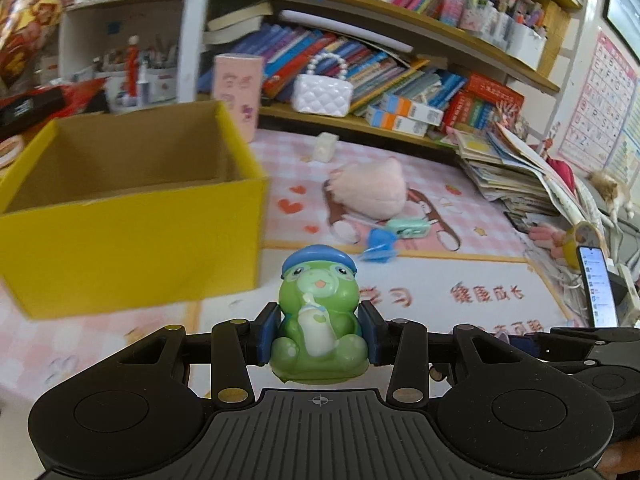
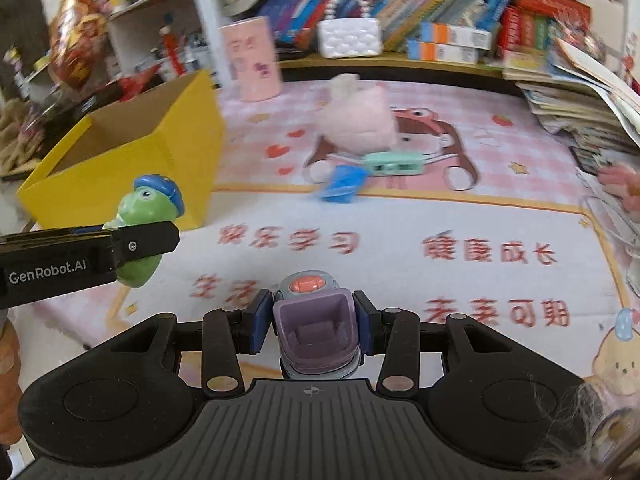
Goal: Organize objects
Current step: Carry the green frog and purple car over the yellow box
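right gripper (image 2: 312, 326) clamps purple toy (image 2: 316, 330) | left gripper (image 2: 136, 240) clamps green frog (image 2: 146, 216)

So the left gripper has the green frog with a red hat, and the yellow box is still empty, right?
Not quite: the hat is blue, not red. The left wrist view shows the left gripper shut on the green frog, whose cap is blue. The rest holds: the yellow box shows only bare cardboard inside.

Open mat (image 2: 400, 224) ahead (bare); yellow box (image 1: 132, 240) blocks left, plush (image 1: 368, 192) beyond.
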